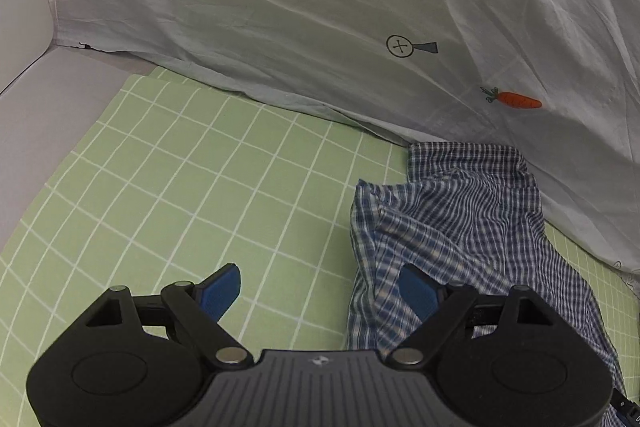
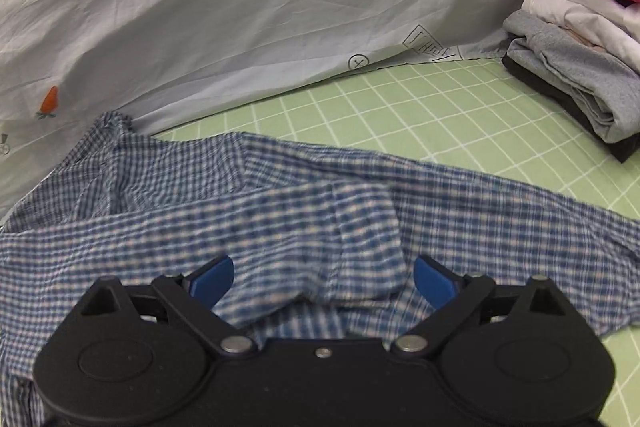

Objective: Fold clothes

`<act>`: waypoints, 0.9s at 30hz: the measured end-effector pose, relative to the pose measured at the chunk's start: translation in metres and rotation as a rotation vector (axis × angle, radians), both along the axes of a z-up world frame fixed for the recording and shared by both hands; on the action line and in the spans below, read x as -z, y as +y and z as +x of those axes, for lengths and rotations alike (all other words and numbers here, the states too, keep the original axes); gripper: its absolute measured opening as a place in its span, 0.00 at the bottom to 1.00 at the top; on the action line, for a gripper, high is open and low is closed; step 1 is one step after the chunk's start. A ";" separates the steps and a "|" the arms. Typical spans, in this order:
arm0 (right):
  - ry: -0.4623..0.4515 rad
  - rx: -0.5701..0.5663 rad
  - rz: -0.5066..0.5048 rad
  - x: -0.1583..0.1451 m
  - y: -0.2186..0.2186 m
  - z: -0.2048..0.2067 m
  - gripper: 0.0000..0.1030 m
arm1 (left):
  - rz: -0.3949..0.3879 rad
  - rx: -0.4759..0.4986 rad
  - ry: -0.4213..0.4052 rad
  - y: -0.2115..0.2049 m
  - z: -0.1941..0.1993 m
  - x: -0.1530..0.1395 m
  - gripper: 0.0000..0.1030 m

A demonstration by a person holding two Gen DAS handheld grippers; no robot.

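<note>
A blue and white checked shirt (image 2: 320,203) lies crumpled on the green grid sheet (image 2: 460,115). In the left wrist view the shirt (image 1: 460,211) lies at the right, its left edge bunched. My left gripper (image 1: 320,291) is open over the shirt's left edge, its right finger (image 1: 418,291) above the cloth and its left finger (image 1: 220,291) above bare sheet. My right gripper (image 2: 324,279) is open just above a raised fold of the shirt that lies between its blue pads (image 2: 212,279). Neither gripper holds anything.
A pale grey sheet with printed marks and a carrot (image 1: 516,99) hangs as a backdrop behind the bed (image 2: 240,7). A stack of folded clothes (image 2: 580,39), grey, white and red check, sits at the far right. A grey wall (image 1: 24,27) is at the left.
</note>
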State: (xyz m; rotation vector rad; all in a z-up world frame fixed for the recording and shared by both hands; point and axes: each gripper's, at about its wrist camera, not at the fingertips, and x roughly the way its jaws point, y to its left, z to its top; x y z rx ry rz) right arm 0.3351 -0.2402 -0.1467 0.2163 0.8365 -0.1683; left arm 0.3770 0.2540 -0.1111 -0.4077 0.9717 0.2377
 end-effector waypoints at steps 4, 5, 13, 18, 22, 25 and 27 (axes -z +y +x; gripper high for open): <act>0.039 0.010 0.010 0.018 -0.023 0.034 0.66 | 0.026 0.025 0.041 0.006 0.056 0.018 0.84; 0.045 0.015 0.033 0.023 -0.027 0.038 0.60 | 0.031 0.039 0.050 0.005 0.065 0.022 0.83; -0.028 0.014 0.113 0.026 -0.032 0.031 0.05 | 0.070 0.018 0.086 -0.007 0.090 0.033 0.04; -0.166 0.022 0.087 -0.016 -0.037 0.022 0.04 | 0.131 -0.010 0.018 -0.021 0.094 0.005 0.04; -0.288 0.022 0.011 -0.060 -0.042 0.017 0.03 | 0.244 0.047 -0.081 -0.057 0.099 -0.037 0.03; -0.350 0.034 -0.044 -0.087 -0.053 0.018 0.03 | 0.312 0.098 -0.113 -0.087 0.110 -0.053 0.03; -0.334 0.045 -0.055 -0.083 -0.061 0.022 0.03 | 0.330 0.121 -0.097 -0.103 0.122 -0.049 0.03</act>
